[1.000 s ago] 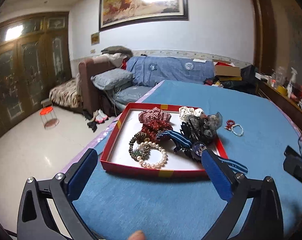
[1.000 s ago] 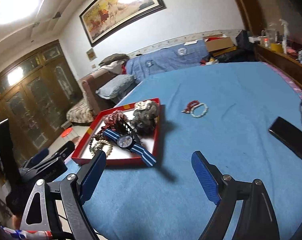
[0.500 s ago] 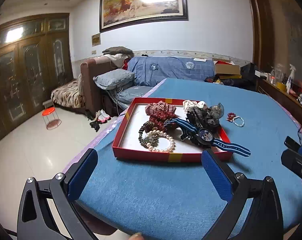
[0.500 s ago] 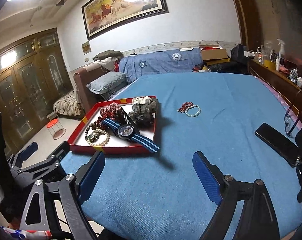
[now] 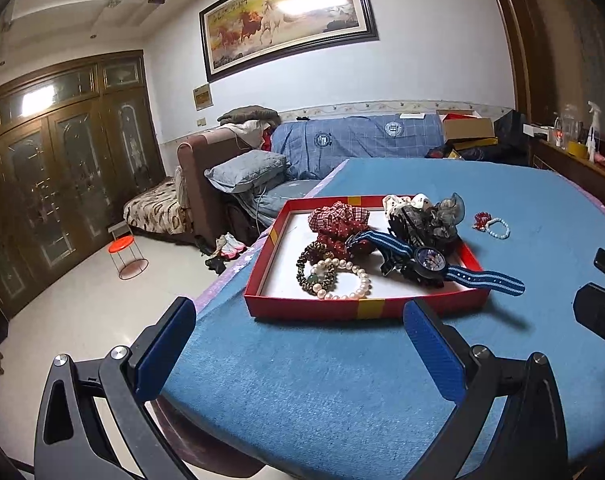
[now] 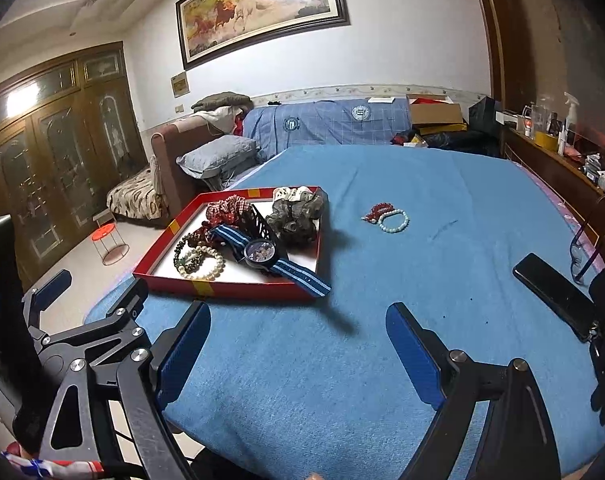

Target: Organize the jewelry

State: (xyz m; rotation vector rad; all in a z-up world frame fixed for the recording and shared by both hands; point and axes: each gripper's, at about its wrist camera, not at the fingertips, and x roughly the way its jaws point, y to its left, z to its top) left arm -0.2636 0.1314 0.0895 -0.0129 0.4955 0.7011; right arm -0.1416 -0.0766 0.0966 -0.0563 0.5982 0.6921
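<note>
A red tray [image 5: 334, 312] [image 6: 174, 278] sits on the blue table near its left edge. It holds a pearl bracelet [image 5: 356, 280] [image 6: 210, 266], scrunchies [image 5: 338, 218] and a watch with a blue striped strap [image 5: 430, 258] [image 6: 260, 250] whose strap end hangs over the rim. Two bead bracelets [image 5: 492, 226] [image 6: 388, 218], one red and one pale, lie on the cloth to the tray's right. My left gripper [image 5: 298, 342] [image 6: 46, 284] is open, held short of the tray with nothing between its fingers. My right gripper [image 6: 298, 350] is open over bare cloth.
A black phone [image 6: 554, 294] and glasses [image 6: 582, 248] lie at the table's right edge. The table's near and left edges drop to a pale floor [image 5: 62, 292]. A sofa with a pillow [image 5: 246, 170] stands behind the table, a wooden sideboard [image 6: 558, 160] along the right.
Both grippers have drawn back from the tray, so it looks smaller and farther, and the table's near edge has come into view. Both stay open and nothing was taken hold of.
</note>
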